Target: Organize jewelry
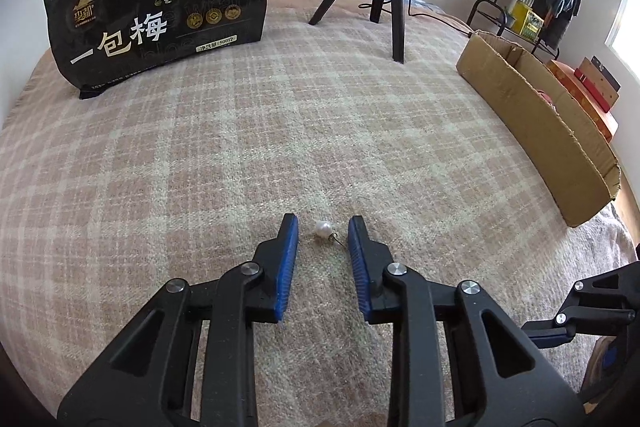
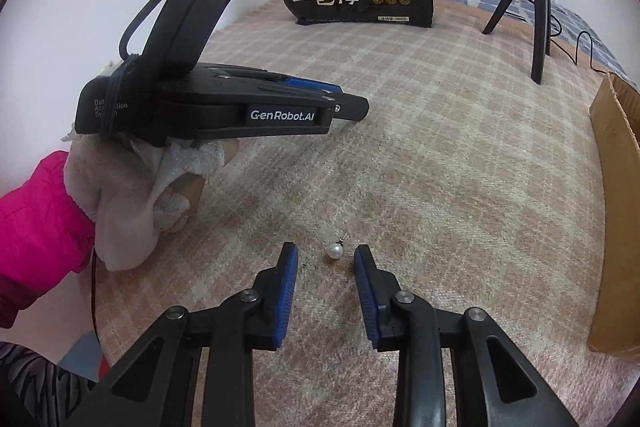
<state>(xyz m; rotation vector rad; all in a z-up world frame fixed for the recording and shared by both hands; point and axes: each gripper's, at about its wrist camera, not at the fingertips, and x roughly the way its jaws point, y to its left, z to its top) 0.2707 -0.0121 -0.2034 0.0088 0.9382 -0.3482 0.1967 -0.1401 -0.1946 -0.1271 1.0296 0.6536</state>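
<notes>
Pearl earring (image 1: 324,228) between left tongs (image 1: 322,227) (untouched)

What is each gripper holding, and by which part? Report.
Nothing held: left gripper brackets a pearl earring, right gripper a second pearl earring, pads clear.

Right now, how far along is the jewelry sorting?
Done: nothing visibly stored yet. In hand: the left tool straddles a white pearl earring with a wire hook on the pink plaid blanket, pads not gripping. The right tool straddles a second white pearl stud the same way. Left: close, lift and put both away; no jewelry box is visible.
</notes>
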